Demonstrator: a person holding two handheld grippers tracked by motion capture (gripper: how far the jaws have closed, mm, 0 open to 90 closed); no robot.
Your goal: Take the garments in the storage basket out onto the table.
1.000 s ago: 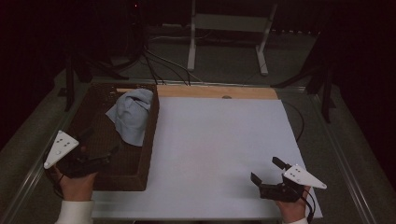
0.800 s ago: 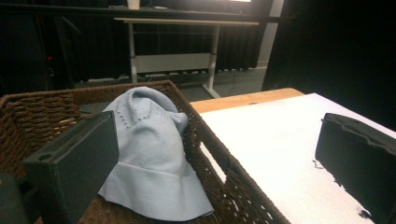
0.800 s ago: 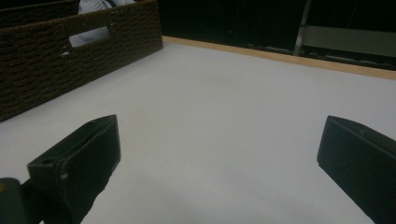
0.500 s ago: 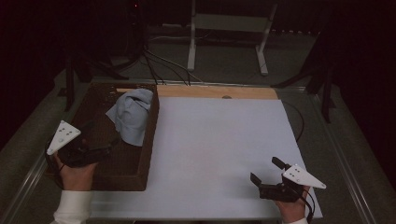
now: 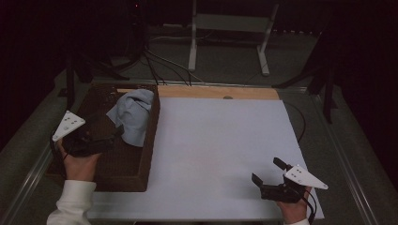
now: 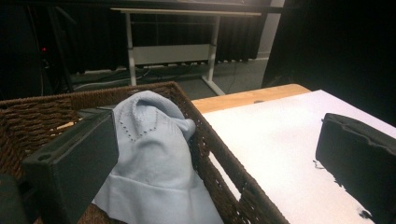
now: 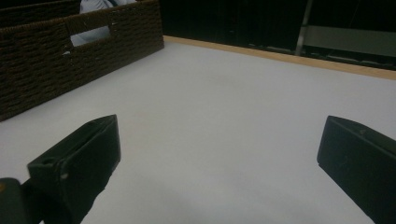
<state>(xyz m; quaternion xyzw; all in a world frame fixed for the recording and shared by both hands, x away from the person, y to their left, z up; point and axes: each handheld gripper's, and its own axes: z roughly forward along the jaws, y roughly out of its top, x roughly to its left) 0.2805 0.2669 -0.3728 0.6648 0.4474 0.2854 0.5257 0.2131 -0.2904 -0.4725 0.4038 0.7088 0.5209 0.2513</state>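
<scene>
White table [image 5: 216, 140]: basket [image 6: 219, 172] weave and cloth [image 6: 154, 158] eyelets clear in left gripper view.

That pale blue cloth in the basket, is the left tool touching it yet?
Cannot tell. In the left gripper view the left tool stands open, one jaw overlapping the pale blue cloth in the basket; neither contact nor gap shows plainly.

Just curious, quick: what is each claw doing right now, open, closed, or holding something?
Left gripper: open, empty, beside the pale blue cloth.
Right gripper: open, empty.
</scene>
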